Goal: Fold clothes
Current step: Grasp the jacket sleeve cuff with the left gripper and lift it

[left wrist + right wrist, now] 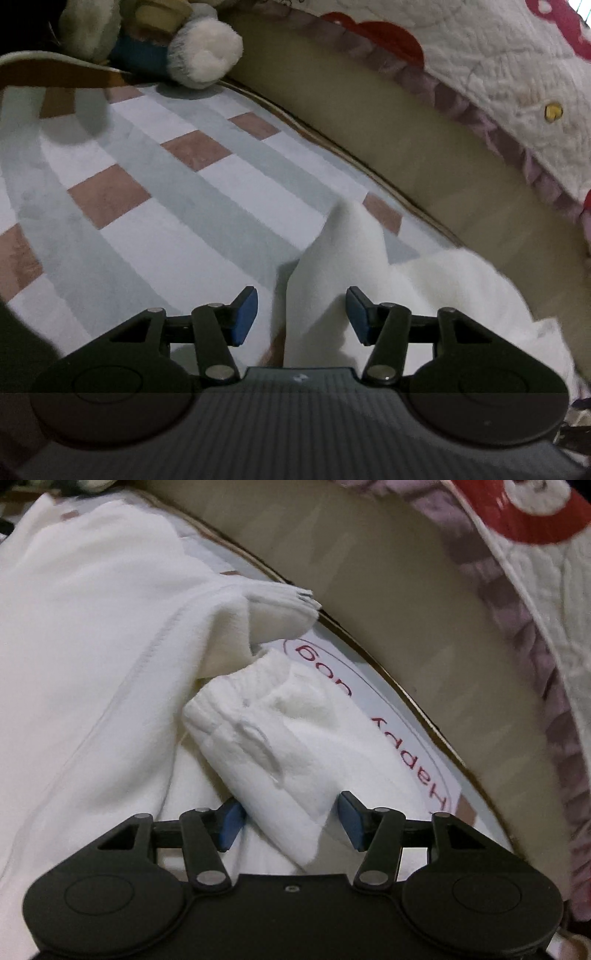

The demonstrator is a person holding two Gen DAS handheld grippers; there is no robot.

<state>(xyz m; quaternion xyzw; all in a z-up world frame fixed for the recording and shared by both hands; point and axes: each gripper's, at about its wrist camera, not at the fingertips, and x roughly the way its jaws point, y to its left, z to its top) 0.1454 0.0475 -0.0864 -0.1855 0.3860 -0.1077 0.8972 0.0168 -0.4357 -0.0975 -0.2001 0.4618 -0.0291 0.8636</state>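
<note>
A: Start on the left. What carries everything?

B: A checked mat [155, 206] in grey, white and dusty pink squares. At its far left corner a plush toy [173, 40] rests on the edge. Along the mat's right edge runs a tan floor strip [406, 147], and beyond it a quilted blanket [517, 85] with a mauve ruffle.

A: And the left gripper [301, 315]?

B: Its blue pads are spread wide. A raised fold of the white garment [332, 258] stands between them, but neither pad presses it.

A: Where does the garment lie?

B: Toward the mat's near right edge; in the right wrist view its body [92, 664] covers most of the mat's left part, with a stitched seam running down it.

A: The right gripper [291, 821]?

B: Also spread. A gathered cuff [258, 731] lies between the pads, the left pad partly hidden behind cloth. Red lettering [391, 723] on the mat shows beside the cuff, near the right edge.
</note>
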